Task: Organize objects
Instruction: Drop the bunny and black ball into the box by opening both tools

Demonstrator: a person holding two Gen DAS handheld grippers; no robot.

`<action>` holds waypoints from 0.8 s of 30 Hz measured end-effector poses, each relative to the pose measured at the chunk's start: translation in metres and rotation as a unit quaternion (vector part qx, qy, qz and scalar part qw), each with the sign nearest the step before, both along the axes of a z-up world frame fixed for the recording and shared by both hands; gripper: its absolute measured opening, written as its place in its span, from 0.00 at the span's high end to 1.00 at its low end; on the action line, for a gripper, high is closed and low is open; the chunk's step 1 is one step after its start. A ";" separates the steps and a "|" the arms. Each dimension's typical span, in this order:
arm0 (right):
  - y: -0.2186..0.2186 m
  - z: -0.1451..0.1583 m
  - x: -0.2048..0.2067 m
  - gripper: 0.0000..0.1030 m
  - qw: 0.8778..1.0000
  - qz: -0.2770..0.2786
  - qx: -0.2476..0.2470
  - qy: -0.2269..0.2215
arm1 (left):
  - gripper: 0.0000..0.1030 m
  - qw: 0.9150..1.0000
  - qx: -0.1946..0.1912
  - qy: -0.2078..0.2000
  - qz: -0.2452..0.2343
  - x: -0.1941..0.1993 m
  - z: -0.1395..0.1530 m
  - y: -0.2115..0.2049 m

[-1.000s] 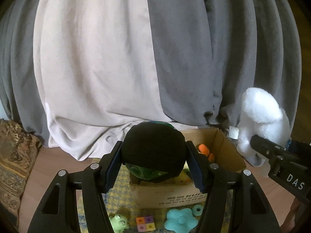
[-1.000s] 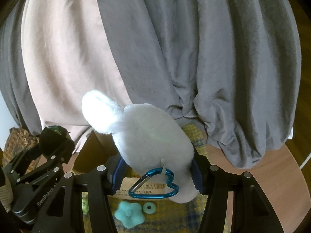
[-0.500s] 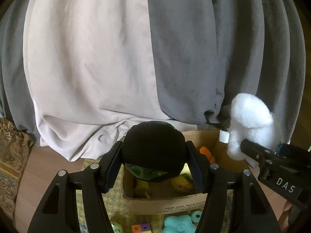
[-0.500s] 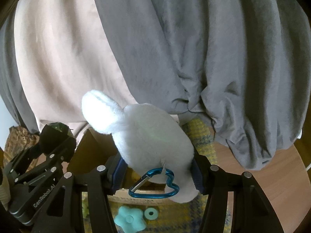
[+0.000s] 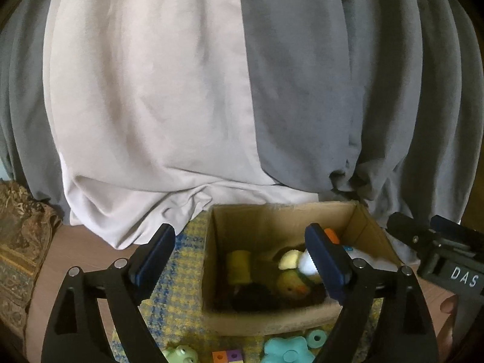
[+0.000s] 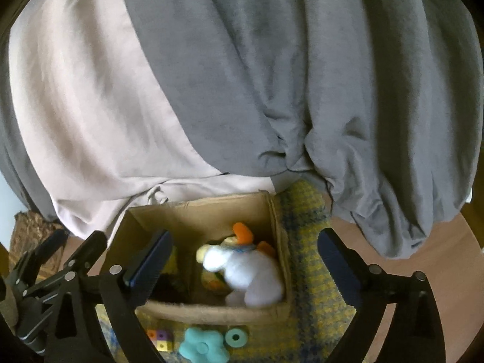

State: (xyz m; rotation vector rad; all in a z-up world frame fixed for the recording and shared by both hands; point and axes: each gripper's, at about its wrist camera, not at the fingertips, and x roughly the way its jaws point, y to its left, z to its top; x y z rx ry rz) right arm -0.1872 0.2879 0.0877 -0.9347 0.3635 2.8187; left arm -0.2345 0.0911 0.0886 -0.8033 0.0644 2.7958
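My left gripper [image 5: 240,255] stands with its jaws wide apart and nothing between them, the ribbed blue pads [image 5: 325,264] bare. My right gripper [image 6: 245,261] is spread just as wide, also holding nothing.

Under both sits the open brown corrugated cardboard box [image 5: 273,219], its walls matte and its front lip slightly furred. In the right wrist view the fluffy white plush rabbit [image 6: 252,275] lies inside it, at the five o'clock corner against the right wall, blurred at the edges. A smooth orange rounded piece [image 6: 242,232] shows at twelve o'clock from the plush. In the left wrist view a pale yellow cylinder [image 5: 239,267] stands near the box's middle, a soft yellow duckling toy with an orange beak [image 5: 290,282] lies at three o'clock from it, and a dark knitted lump [image 5: 254,299], possibly the black ball, rests on the box floor at six o'clock; it is too shadowed to be sure.

The box stands on a coarse yellow-and-blue woven mat [image 6: 305,230]. At six o'clock from the box lie a glossy teal flower-shaped piece [image 6: 202,346], a small teal ring [image 6: 236,337] and a multicoloured block cube [image 6: 160,338]. Behind hang heavy folded grey and beige curtains [image 5: 169,96].
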 end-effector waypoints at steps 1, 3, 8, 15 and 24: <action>0.000 0.000 0.001 0.06 1.000 -0.002 0.000 -0.001 | 0.13 1.000 0.000 0.001 0.002 0.001 0.000 -0.001; -0.001 -0.002 0.002 0.06 1.000 -0.004 0.003 -0.004 | 0.11 1.000 -0.004 0.005 0.009 0.004 0.001 -0.002; -0.003 -0.002 0.002 0.06 1.000 -0.005 0.004 -0.005 | 0.08 1.000 -0.011 0.015 0.018 0.011 0.003 -0.005; -0.007 0.000 0.018 0.06 1.000 -0.003 0.004 0.007 | 0.06 0.999 -0.008 0.013 0.029 0.022 0.001 -0.014; -0.014 -0.003 0.037 0.06 1.000 -0.002 0.008 0.015 | 0.06 0.999 -0.009 0.017 0.042 0.043 -0.002 -0.023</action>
